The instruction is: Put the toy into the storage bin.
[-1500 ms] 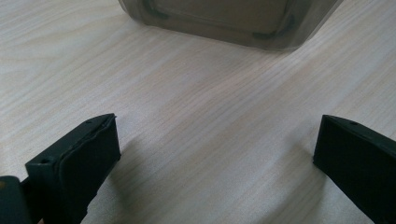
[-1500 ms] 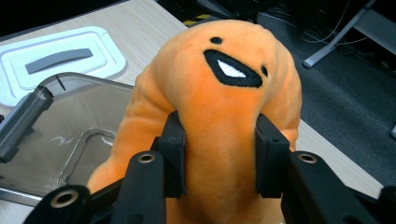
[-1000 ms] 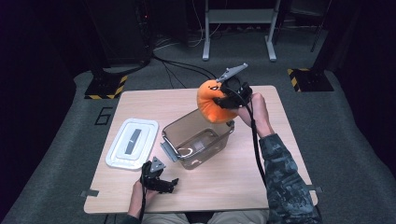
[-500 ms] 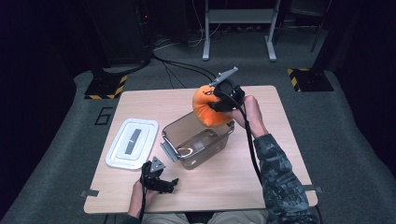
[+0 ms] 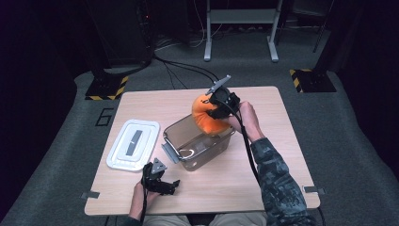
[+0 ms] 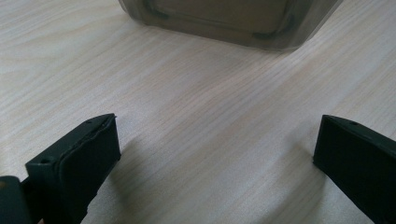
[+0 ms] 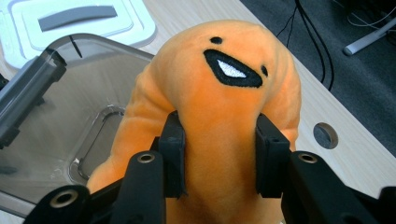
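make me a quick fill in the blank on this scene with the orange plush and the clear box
1. The right gripper has its jaws shut on the ____ plush toy.
2. The toy hangs over the clear ____.
3. The white lid lies on the ____, beside the bin.
4. The left gripper has its jaws ____.

Missing words: orange; bin; table; open

This looks like a lab or recording studio rather than a home. A light wooden rectangular table (image 5: 282, 141) stands alone on grey carpeted floor (image 5: 357, 141) in a dark room. Beyond the table's far edge, black cables (image 5: 181, 66) run across the carpet toward a grey metal stand frame (image 5: 240, 28); yellow-and-black striped hazard-taped bases (image 5: 310, 80) sit off both far corners, and a number six marking (image 5: 104, 117) lies on the floor beside its left edge.
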